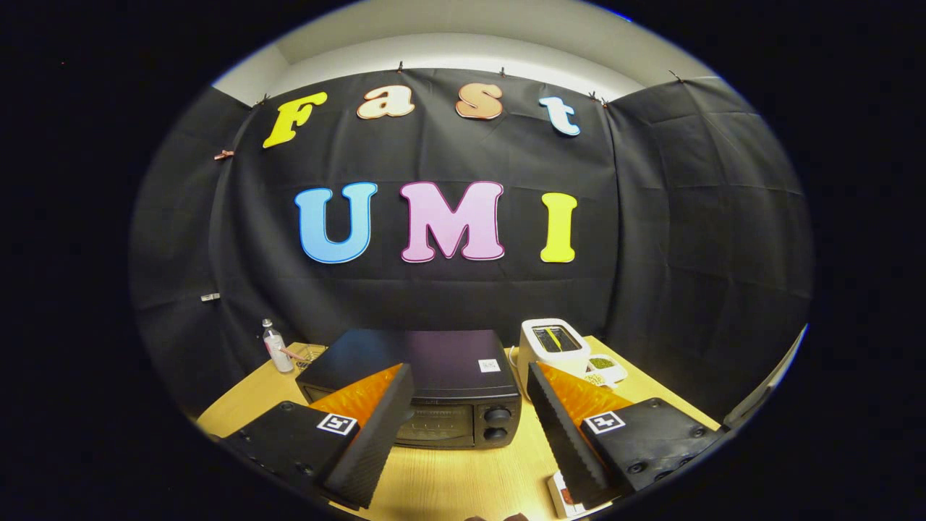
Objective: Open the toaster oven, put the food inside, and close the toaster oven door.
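Beyond the wide-apart, empty jaws, the closed toaster oven [427,391] sits mid-tabletop [463,477], bare wood before it.

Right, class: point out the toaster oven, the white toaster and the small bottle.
toaster oven [434,362], gripper view: on its dark top panel, ahead of the open claw [463,420].
white toaster [553,347], gripper view: on its upper face.
small bottle [277,351], gripper view: on its body.

No word or number legible on any object. A small white coded sticker [489,365] sits on the toaster oven [434,376] top. Each finger of the gripper [469,373], spread wide either side of the oven, carries a square black-and-white marker [337,424], pattern only.
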